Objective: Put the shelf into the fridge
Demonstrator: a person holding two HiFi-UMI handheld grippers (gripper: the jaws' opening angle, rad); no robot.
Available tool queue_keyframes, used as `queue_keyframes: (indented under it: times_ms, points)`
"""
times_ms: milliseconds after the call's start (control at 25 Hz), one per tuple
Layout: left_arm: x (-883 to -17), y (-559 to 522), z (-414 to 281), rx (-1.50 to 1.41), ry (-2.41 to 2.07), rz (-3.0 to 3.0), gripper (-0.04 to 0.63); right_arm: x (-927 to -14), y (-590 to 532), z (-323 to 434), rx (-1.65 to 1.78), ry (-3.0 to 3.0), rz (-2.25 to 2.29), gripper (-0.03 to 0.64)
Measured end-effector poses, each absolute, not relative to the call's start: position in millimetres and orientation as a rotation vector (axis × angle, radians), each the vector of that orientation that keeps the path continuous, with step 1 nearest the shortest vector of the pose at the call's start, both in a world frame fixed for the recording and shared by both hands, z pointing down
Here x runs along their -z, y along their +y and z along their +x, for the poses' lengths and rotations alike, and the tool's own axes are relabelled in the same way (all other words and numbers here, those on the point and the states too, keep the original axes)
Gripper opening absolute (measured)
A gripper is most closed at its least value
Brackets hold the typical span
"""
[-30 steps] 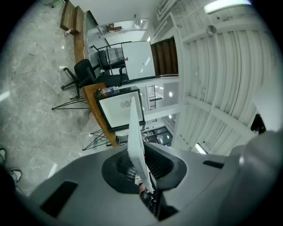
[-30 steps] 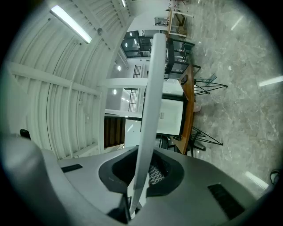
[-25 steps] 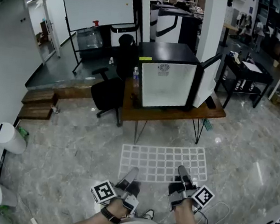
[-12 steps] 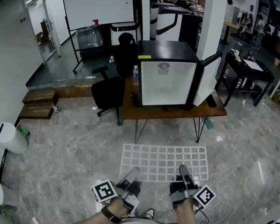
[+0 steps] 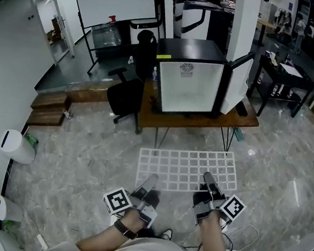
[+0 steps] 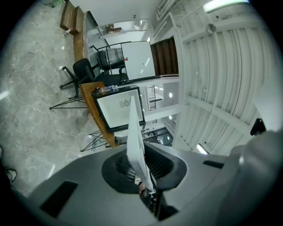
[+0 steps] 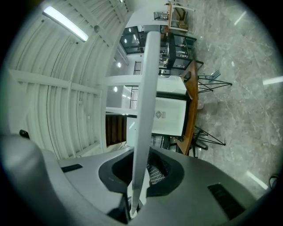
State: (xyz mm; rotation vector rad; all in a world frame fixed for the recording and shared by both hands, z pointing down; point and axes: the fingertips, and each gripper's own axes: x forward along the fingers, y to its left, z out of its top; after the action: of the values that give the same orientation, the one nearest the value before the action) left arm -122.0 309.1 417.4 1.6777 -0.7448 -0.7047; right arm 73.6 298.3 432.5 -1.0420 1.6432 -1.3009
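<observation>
A white wire-grid shelf [image 5: 187, 169] hangs level above the marble floor, held at its near edge by both grippers. My left gripper [image 5: 149, 183] is shut on its near left part and my right gripper [image 5: 208, 183] on its near right part. Edge-on, the shelf [image 6: 135, 134] runs between the left jaws, and the shelf [image 7: 145, 110] runs up between the right jaws. Ahead, a black mini fridge [image 5: 189, 78] stands on a wooden table [image 5: 202, 123], its door [image 5: 236, 83] swung open to the right and its white inside lit.
A black office chair [image 5: 127, 96] stands left of the table. A whiteboard [image 5: 116, 2] and a glass tank stand behind. A black cart [image 5: 283, 80] is at the right, wooden steps [image 5: 49, 110] and a white bin [image 5: 15, 146] at the left. A cable lies by my feet.
The fridge and table have come a little nearer and lower in the head view. Both grippers and the shelf have moved forward with me, grips unchanged.
</observation>
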Motion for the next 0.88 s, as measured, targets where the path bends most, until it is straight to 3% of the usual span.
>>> queue_keyframes:
  times_ms: [440, 880]
  points:
    - [-420.6, 248.8, -104.9, 0.721, -0.753, 1.665, 0.029, -433.9, 234.8, 88.5, 1.317, 1.662, -1.026, 0.048]
    - [-435.1, 121.4, -87.1, 0.683, -0.697, 1.652, 0.029, -442.2, 113.4, 106.5, 1.299, 1.647, -1.076, 0.048]
